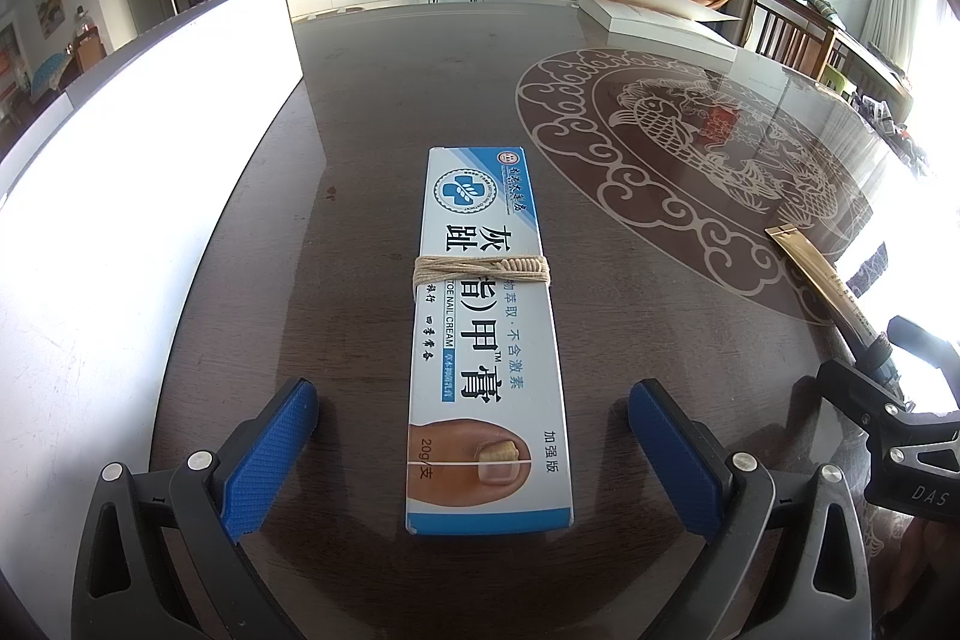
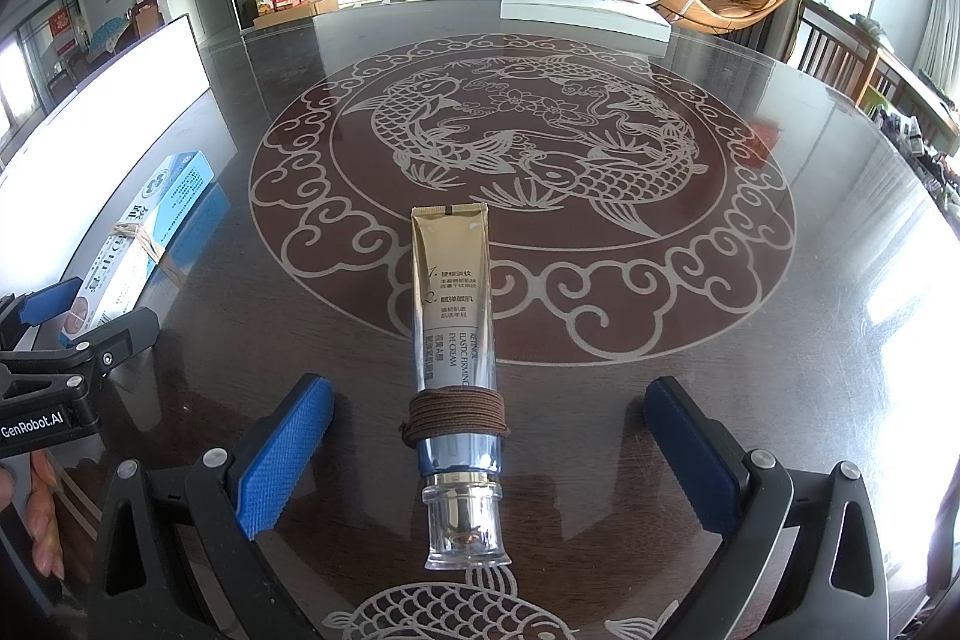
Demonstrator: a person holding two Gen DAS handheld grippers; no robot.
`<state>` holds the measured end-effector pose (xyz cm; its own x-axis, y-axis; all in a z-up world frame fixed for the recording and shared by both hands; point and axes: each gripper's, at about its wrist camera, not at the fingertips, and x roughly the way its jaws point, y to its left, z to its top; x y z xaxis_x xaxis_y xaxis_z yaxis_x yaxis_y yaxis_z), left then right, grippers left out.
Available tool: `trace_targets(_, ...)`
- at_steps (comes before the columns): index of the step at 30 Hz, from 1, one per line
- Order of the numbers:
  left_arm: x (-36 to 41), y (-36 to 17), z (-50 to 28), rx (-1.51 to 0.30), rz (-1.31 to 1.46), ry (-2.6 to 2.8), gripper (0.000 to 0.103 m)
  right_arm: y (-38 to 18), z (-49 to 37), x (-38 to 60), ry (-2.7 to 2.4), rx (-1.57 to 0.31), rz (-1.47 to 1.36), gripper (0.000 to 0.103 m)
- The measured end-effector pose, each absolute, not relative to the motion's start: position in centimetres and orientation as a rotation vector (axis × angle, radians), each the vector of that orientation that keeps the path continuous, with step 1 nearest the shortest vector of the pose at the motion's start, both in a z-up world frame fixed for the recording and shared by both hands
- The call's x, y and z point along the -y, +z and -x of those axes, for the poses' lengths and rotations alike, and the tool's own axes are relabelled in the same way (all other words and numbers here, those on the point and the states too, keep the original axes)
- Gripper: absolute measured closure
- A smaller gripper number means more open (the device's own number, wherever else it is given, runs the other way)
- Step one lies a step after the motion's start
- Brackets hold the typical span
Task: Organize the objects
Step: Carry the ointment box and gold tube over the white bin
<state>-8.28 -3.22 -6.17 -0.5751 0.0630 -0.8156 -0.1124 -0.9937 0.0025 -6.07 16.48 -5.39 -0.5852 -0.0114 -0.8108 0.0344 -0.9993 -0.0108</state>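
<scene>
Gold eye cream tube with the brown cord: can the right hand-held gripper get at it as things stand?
Probably yes. The gold eye cream tube with the brown cord lies flat on the dark glass table, lengthwise between the open right hand-held gripper, clear cap nearest. Nothing lies between either blue pad and the tube.

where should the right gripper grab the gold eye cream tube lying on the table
Probably on the brown cord wrap near the cap end. The eye cream tube lies flat along the right gripper's axis, clear cap nearest, so come straight forward and close on its left and right sides. The body is round and firm there; the crimped far end is thin and flat.
</scene>
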Motion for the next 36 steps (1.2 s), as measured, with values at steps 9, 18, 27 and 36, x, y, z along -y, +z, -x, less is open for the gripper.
trace_targets(9, 3.2, -5.8, 10.3, -0.170, 1.526, 2.529, 0.000, -5.3, 6.0, -16.5, -2.768, -0.037, -1.419, 0.000)
trace_targets(18, 2.2, -4.3, 10.0, -0.219, 1.377, 2.539, 0.060, -4.4, 8.8, -16.1, -2.612, -0.053, -1.587, 0.009)
trace_targets(27, 3.1, -2.5, 7.4, -0.082, 1.292, 2.533, 0.063, -3.0, 9.1, -15.1, -2.552, -0.011, -1.568, 0.076)
trace_targets(36, 7.7, 4.2, 3.2, 0.173, 1.127, 2.562, 0.063, 0.9, 7.3, -16.6, -2.445, 0.469, -1.402, 0.076)
